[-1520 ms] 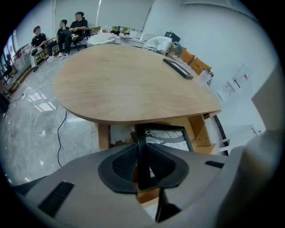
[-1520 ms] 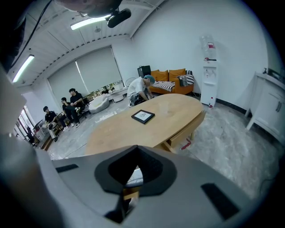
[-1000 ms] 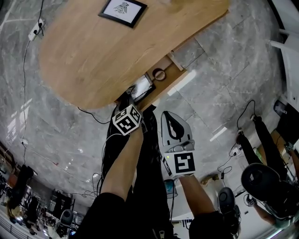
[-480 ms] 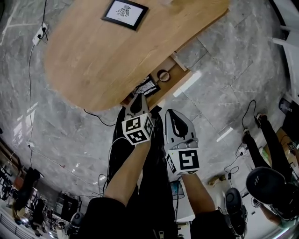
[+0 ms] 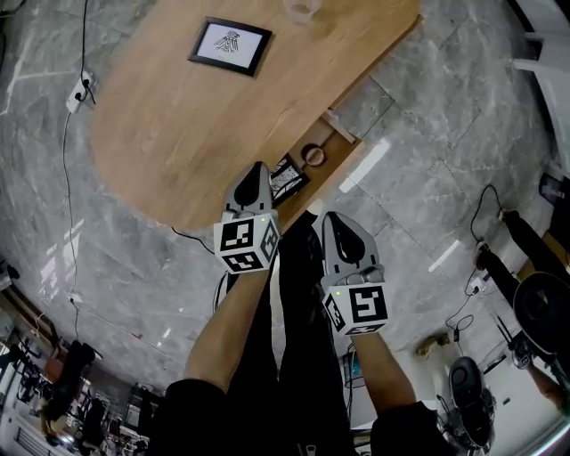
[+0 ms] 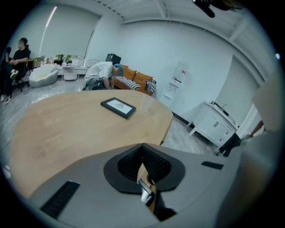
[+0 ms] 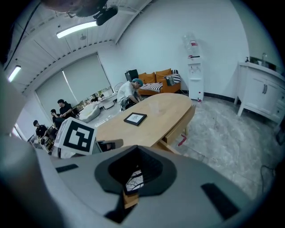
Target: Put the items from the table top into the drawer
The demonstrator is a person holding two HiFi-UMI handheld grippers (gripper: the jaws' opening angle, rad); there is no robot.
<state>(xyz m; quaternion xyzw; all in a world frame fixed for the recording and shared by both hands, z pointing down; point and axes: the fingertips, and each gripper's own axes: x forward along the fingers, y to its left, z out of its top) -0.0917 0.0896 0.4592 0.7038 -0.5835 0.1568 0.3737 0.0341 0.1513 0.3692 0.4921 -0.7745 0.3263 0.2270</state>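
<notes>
- The drawer (image 5: pixel 337 150) is standing pulled out from under the edge of the oval wooden table (image 5: pixel 160 134). It is already holding two things: a small black-framed print (image 5: pixel 287 176) and, beside it, a dark ring (image 5: pixel 304 156).
- A second black picture frame (image 5: pixel 230 46) is still lying flat on the table top, well apart from the drawer, so I judge the task to be partly done.
- The left gripper (image 5: pixel 256 166) is hanging above the table edge just beside the drawer. Its jaws have just been closing and are now meeting at the tips with nothing between them.
- The right gripper (image 5: pixel 331 216) is hovering over the floor near the drawer, pointing towards it. Its jaws are also resting together and carrying nothing.
- Something pale and glass-like (image 5: pixel 301 9) is sitting at the far end of the table. The picture edge is cutting it off, so I cannot tell what it is or whether it also needs to go in.
- The table top and the left gripper are covering part of the drawer, so more items may be lying there unseen.
- What the ring is, a roll of tape or something else, is staying unclear.
</notes>
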